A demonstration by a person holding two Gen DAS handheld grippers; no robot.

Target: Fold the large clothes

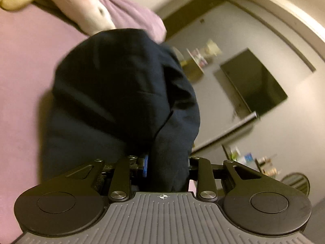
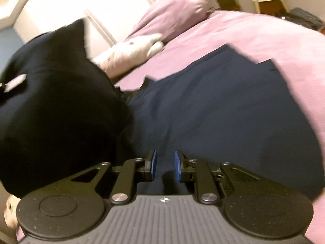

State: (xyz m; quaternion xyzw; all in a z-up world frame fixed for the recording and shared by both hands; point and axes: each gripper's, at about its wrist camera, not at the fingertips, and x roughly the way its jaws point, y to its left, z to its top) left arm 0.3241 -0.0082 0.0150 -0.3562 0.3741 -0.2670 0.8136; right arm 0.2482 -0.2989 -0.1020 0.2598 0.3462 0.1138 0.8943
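Item: navy garment (image 2: 213,105), partly spread on pink bedspread (image 2: 264,40) ahead of the right gripper (image 2: 164,165), whose blue pads stand apart, nothing between them. Left gripper (image 1: 168,162) clamps a raised bunch of it. Fold judged in progress, unfinished. Containers: none visible.

In the left wrist view, the left gripper (image 1: 167,165) is clamped on a bunched fold of dark navy garment (image 1: 121,93), lifted above the pink bedspread (image 1: 26,81). A white stuffed toy (image 1: 81,6) and a purple pillow (image 1: 132,14) lie beyond it; a dark screen (image 1: 256,85) hangs on the wall to the right.
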